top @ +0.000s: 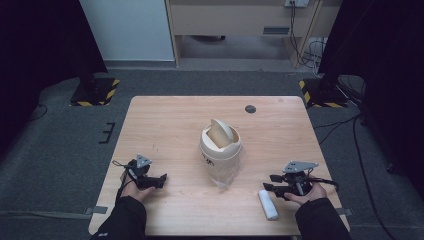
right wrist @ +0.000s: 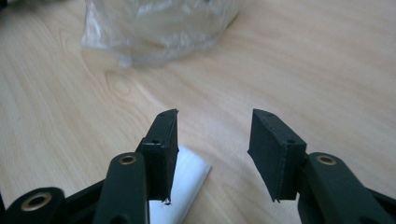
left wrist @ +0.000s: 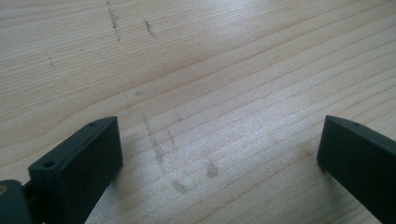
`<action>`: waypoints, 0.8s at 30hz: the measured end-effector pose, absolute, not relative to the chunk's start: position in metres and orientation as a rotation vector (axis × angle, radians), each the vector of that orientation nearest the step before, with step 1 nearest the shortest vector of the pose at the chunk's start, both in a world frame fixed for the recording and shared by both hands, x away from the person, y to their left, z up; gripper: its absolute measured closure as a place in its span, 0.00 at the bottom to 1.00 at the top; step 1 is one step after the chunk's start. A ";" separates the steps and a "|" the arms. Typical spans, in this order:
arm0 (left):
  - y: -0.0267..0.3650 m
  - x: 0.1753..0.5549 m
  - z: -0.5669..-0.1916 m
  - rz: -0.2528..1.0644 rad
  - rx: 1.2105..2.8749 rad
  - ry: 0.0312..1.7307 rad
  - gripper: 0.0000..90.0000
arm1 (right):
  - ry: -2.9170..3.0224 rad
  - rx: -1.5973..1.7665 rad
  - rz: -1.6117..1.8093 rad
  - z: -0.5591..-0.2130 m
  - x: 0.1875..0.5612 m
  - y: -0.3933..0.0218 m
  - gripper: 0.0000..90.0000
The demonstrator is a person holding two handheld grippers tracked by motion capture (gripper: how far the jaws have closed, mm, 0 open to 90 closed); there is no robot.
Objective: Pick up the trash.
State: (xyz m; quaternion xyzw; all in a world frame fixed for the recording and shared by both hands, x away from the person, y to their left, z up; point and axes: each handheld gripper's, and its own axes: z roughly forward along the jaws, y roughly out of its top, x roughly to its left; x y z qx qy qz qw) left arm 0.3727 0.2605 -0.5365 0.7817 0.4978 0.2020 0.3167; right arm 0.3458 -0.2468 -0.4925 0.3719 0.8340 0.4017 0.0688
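A small cream bin with a tilted swing lid stands at the middle of the wooden table. A crumpled clear plastic bag hangs from its base toward me; the same bag lies ahead in the right gripper view. A white roll lies near the front right edge. My right gripper hovers just above its far end, jaws apart. In the right gripper view the white roll lies under the left jaw, not between the pads. My left gripper rests at the front left, open over bare wood.
A dark round grommet sits in the table's far right part. Stand bases with yellow-black stripes flank the table on the grey floor. Cables run along the floor on the right.
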 end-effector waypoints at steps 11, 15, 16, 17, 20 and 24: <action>0.261 0.373 -0.536 0.532 2.058 1.310 0.00 | 2.646 1.139 1.089 -0.508 0.346 -0.237 0.66; 0.261 0.373 -0.536 0.532 2.058 1.310 0.00 | 2.674 1.138 1.057 -0.512 0.346 -0.233 0.67; 0.261 0.373 -0.536 0.532 2.058 1.310 0.00 | 2.680 1.137 1.051 -0.512 0.346 -0.233 0.67; 0.261 0.373 -0.536 0.532 2.058 1.310 0.00 | 2.690 1.132 1.044 -0.513 0.346 -0.232 0.67; 0.261 0.373 -0.536 0.532 2.058 1.310 0.00 | 2.702 1.122 1.035 -0.515 0.345 -0.230 0.67; 0.261 0.373 -0.536 0.532 2.058 1.310 0.00 | 2.708 1.110 1.034 -0.516 0.342 -0.228 0.71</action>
